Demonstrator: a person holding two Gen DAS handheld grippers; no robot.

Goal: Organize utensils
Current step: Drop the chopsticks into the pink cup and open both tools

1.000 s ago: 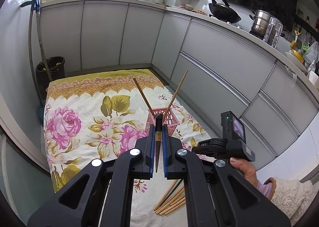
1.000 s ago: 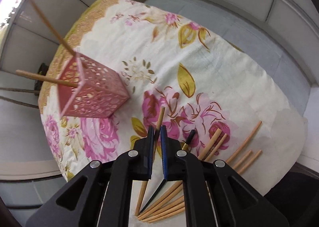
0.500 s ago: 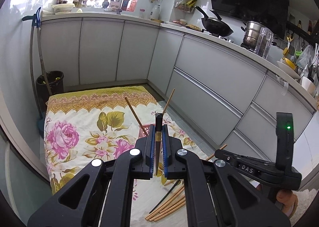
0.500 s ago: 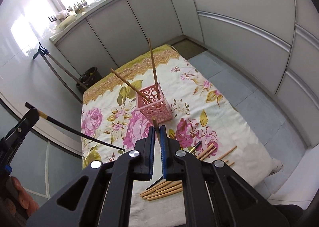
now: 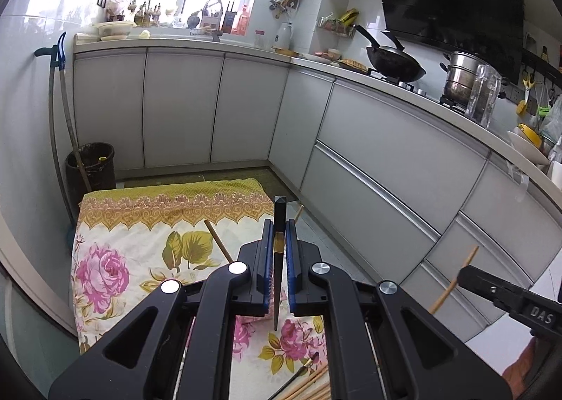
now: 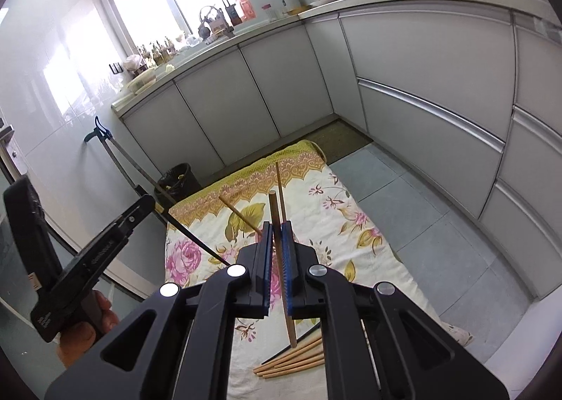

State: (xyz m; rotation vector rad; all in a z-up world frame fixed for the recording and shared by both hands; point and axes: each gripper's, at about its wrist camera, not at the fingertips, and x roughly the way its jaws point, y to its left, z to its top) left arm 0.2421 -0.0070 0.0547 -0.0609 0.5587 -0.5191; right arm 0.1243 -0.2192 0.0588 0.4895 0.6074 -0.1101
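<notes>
Our left claw (image 5: 279, 242) is clamped on 1 black chopstick (image 5: 279, 221), held up above the floral cloth (image 5: 116, 259). Our right claw (image 6: 277, 245) is clenched on 1 wooden chopstick (image 6: 286, 308). More wooden chopsticks (image 6: 291, 359) lie bundled on the cloth on the floor below, and 2 others (image 6: 279, 185) poke up just behind the right claw.

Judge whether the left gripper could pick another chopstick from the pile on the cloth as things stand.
Probably not: the left gripper is shut on a black chopstick, so its jaws are taken. The pile itself lies uncovered.
</notes>
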